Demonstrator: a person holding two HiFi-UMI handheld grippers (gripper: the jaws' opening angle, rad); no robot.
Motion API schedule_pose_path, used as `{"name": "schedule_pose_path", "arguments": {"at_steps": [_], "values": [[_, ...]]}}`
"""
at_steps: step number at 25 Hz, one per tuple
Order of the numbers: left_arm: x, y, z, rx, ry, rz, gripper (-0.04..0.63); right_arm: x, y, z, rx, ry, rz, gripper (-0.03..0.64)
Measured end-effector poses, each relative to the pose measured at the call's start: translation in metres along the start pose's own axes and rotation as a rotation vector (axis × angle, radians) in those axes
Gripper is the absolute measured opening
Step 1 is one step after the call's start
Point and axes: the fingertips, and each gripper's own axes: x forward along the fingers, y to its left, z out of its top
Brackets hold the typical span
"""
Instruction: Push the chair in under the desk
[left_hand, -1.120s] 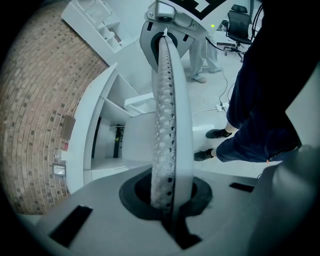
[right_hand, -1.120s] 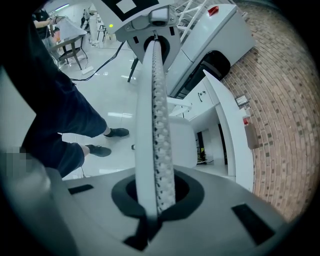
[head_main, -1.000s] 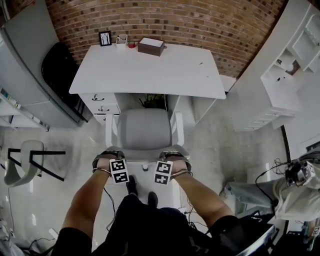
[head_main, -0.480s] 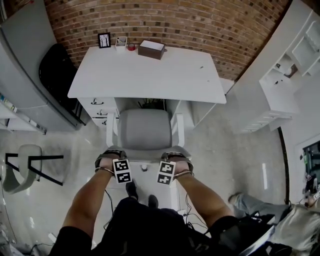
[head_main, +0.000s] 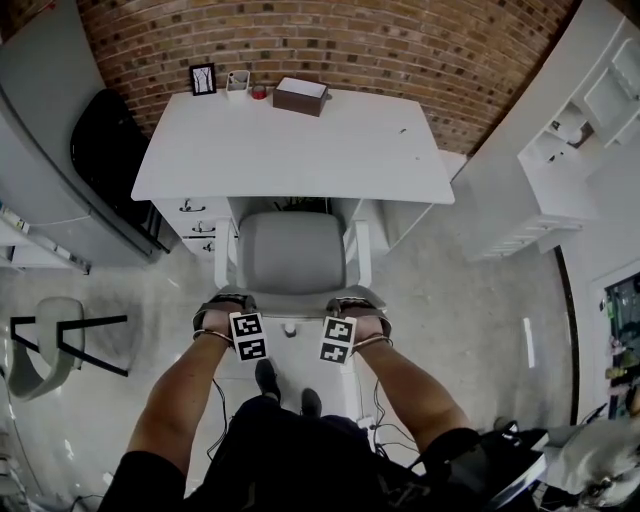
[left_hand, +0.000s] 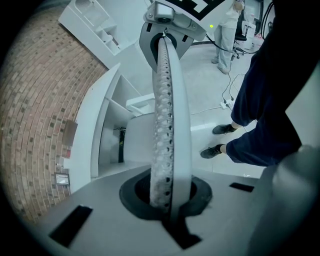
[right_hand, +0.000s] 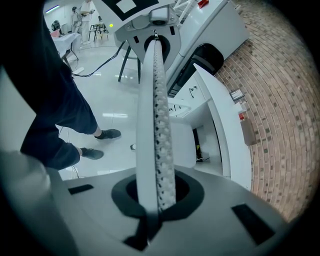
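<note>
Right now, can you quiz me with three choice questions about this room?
1. Where is the brown box? A. at the back of the desk, by the brick wall. B. at its front edge. C. under it.
2. What colour is the seat of the chair? A. red. B. grey. C. green.
3. How are the jaws of the left gripper and right gripper? A. wide apart. B. shut together. C. one apart, one shut.
Answers: 1 A, the box sits beside the wall. 2 B, the cushion looks grey. 3 B, each gripper view shows its jaws pressed together.
</note>
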Motion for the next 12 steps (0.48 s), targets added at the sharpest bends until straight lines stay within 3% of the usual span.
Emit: {"name": "schedule_pose_path", "arguments": {"at_steps": [12], "values": [[0.007, 0.021, -0.004, 0.007, -0.002, 0.004, 0.012, 0.009, -0.020, 0.002, -0.001, 0.001, -0.015, 0.011]]}}
